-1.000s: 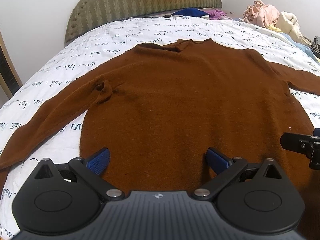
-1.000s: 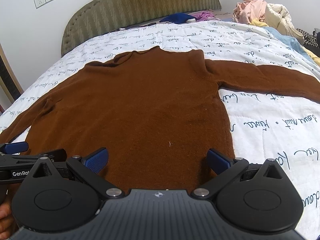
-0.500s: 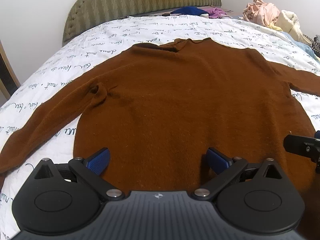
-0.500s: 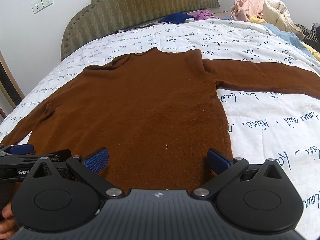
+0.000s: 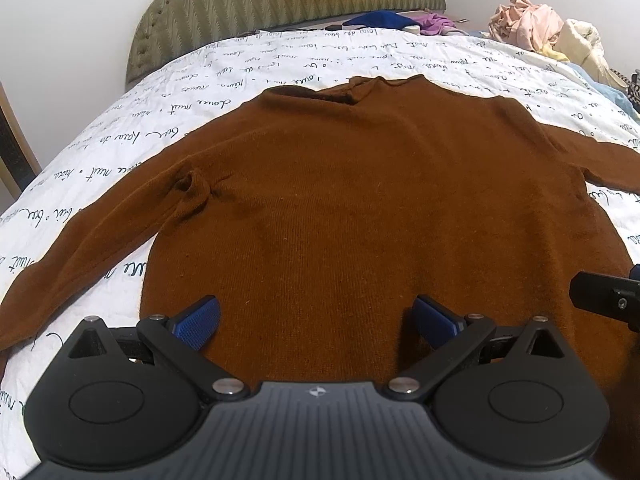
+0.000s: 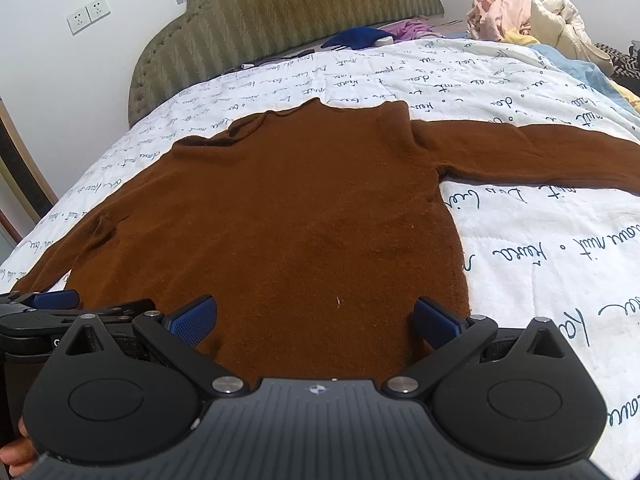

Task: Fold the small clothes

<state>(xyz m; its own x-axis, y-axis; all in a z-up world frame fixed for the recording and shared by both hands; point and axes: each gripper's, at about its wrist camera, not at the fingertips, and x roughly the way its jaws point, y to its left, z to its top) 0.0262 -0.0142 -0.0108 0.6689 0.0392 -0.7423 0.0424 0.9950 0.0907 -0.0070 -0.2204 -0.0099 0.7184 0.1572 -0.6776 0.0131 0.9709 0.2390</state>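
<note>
Wall sockets point(image 6: 88, 15) only in right view.

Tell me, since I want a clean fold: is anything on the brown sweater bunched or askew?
Mostly flat, sleeves spread. One flaw: the brown sweater has a small puckered bunch at the armpit of the sleeve on the left of the left wrist view. The collar looks slightly rumpled. Nothing else stands out.

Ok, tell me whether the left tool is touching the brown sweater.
Cannot tell. In the left wrist view the left tool sits open over the brown sweater near its hem, but neither view shows contact or a gap plainly.
</note>
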